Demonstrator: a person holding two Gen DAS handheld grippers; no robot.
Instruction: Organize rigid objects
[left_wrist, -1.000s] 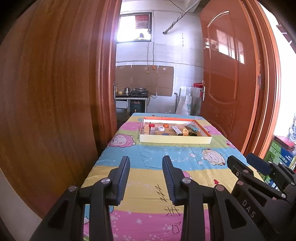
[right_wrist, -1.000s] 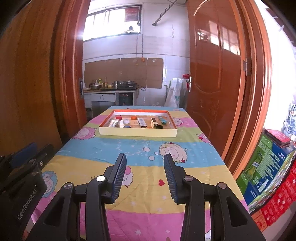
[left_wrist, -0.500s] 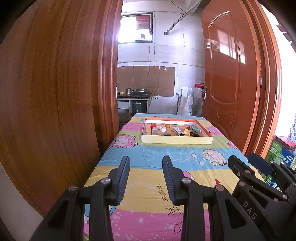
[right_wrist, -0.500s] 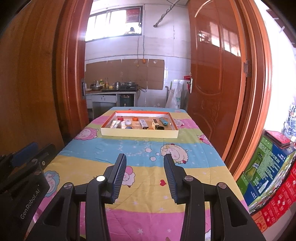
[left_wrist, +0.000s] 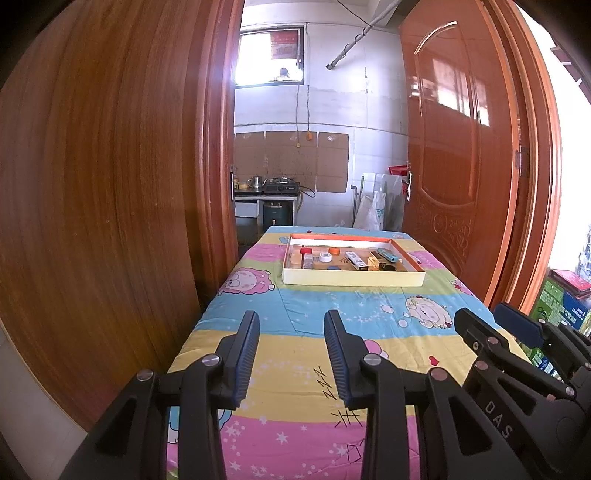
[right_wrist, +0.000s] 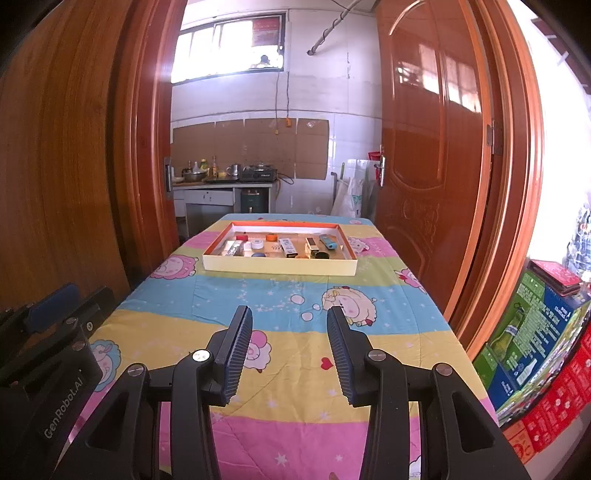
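Here, nearest the cameras, two claws hang over the near end of the bench: the left claw (left_wrist: 291, 325) with jaws spread and nothing between them, the right claw (right_wrist: 290, 319) likewise spread and empty. Each shows in the other's view as a black frame at the edge. Under them lies one cartoon-print cloth (right_wrist: 288, 295) in pink, yellow and blue bands, covering the whole bench.

Nothing stands between the claws and the tray (left_wrist: 352, 278); only bare cloth lies there. The single shallow tray, cream outside with an orange rim, sits at the far end of the bench, well apart from both claws. In it lie roughly ten small things, too small to count surely: a red cap (right_wrist: 241, 236), an orange cap (right_wrist: 271, 237), a white round (right_wrist: 257, 243), a blue disc (right_wrist: 258, 254), a white box (right_wrist: 288, 246), a tan box (right_wrist: 311, 245), a blue lighter-like piece (right_wrist: 328, 241) and a black disc (right_wrist: 321, 255).

Two wooden doors flank the bench, left (left_wrist: 92, 206) and right (left_wrist: 461, 166). Printed cartons (right_wrist: 532, 332) are stacked at the right. Beyond stands a counter with a stove (right_wrist: 258, 172)
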